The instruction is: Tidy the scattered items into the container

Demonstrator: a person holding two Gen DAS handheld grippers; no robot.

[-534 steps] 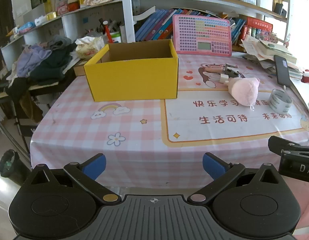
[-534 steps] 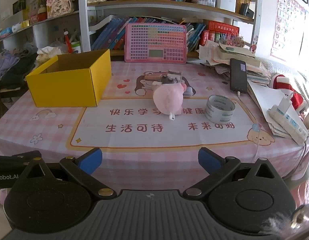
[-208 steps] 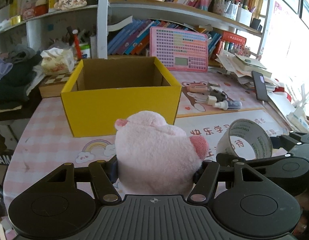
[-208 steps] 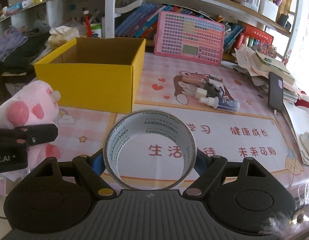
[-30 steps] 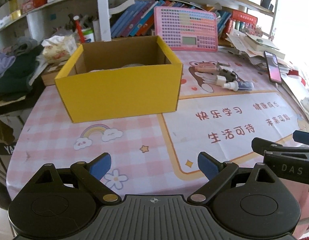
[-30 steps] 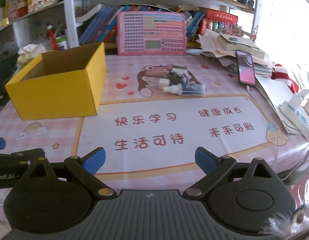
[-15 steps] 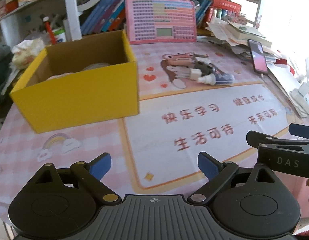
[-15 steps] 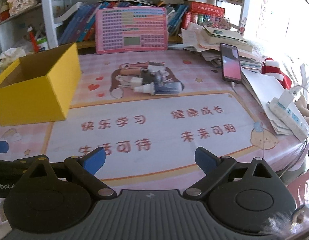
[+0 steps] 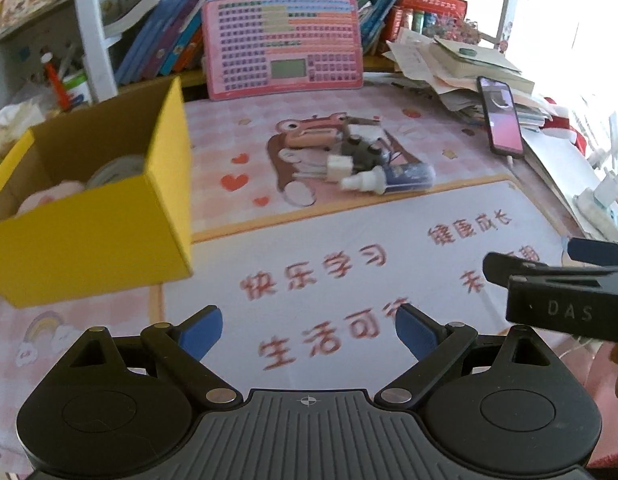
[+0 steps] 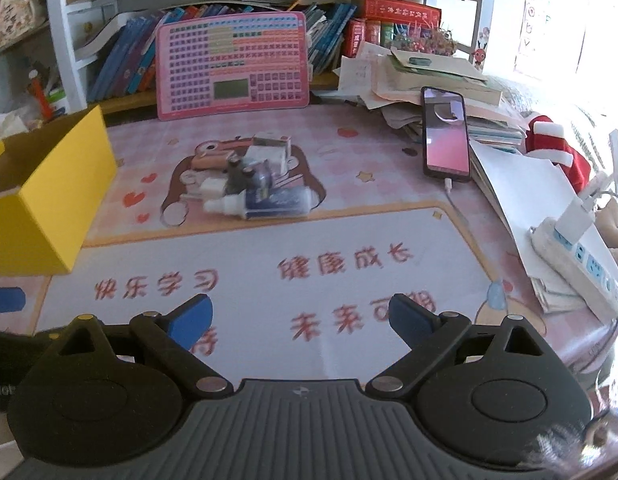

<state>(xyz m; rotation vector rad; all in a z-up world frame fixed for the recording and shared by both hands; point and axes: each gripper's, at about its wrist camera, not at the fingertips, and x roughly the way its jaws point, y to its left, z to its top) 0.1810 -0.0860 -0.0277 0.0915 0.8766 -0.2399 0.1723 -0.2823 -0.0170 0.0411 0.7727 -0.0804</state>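
The yellow cardboard box (image 9: 97, 220) stands at the left of the pink table; inside it lie the pink plush toy (image 9: 49, 198) and the tape roll (image 9: 117, 168). A cluster of small items sits mid-table: a blue spray bottle (image 9: 393, 178) with a white cap, small dark bottles (image 9: 363, 150), a white cube-shaped piece (image 9: 337, 166) and a pink tube (image 9: 313, 138). In the right wrist view lie the same spray bottle (image 10: 269, 202) and the box (image 10: 49, 196). My left gripper (image 9: 309, 330) is open and holds nothing. My right gripper (image 10: 299, 318) is open too, well short of the cluster.
A pink keyboard-like toy board (image 9: 283, 46) leans against the bookshelf behind. A phone (image 10: 445, 134) on a cable rests on stacked papers (image 10: 421, 76) at the right, with a power strip (image 10: 577, 256) near the right edge. The other gripper (image 9: 557, 292) juts in from the right.
Both views have swung right and slightly closer to the bottle cluster; the yellow box has shifted toward the left edge. Both grippers remain open and hold nothing.
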